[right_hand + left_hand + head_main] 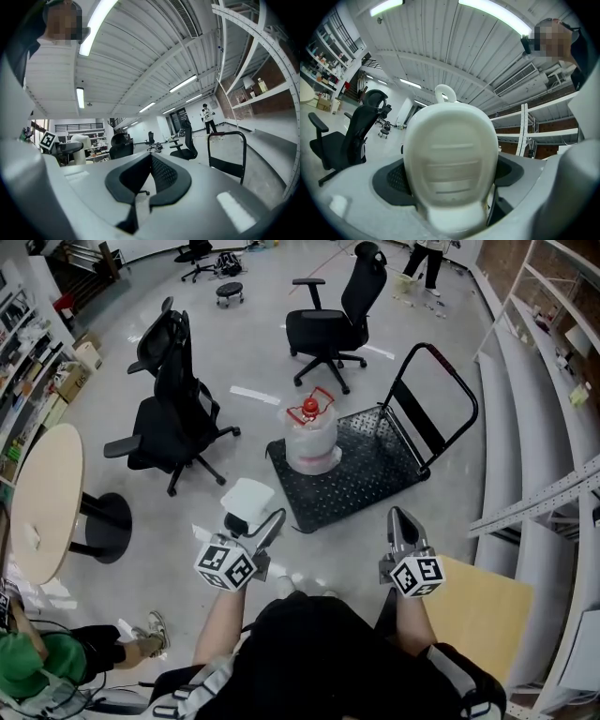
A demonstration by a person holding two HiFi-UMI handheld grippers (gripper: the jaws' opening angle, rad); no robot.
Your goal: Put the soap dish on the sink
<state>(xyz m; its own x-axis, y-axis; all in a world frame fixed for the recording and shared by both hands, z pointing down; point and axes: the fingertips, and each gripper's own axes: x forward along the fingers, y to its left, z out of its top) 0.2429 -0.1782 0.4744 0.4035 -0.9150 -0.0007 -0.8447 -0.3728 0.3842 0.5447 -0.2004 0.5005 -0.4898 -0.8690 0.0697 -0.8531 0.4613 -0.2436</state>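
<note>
Carrying is the job right now. The soap dish (450,159) sits squeezed between the two jaws of the left gripper (255,521), out in front of the person. The right gripper (401,523) is closed up tight with nothing in it. No sink shows in any view, so I think there is walking to do first. Hold the squeeze firm and the dish flat so it cannot slip. Step around the cart (366,460) and the chairs (173,409), going slow.

White oval soap dish (449,154) held between jaws
</note>
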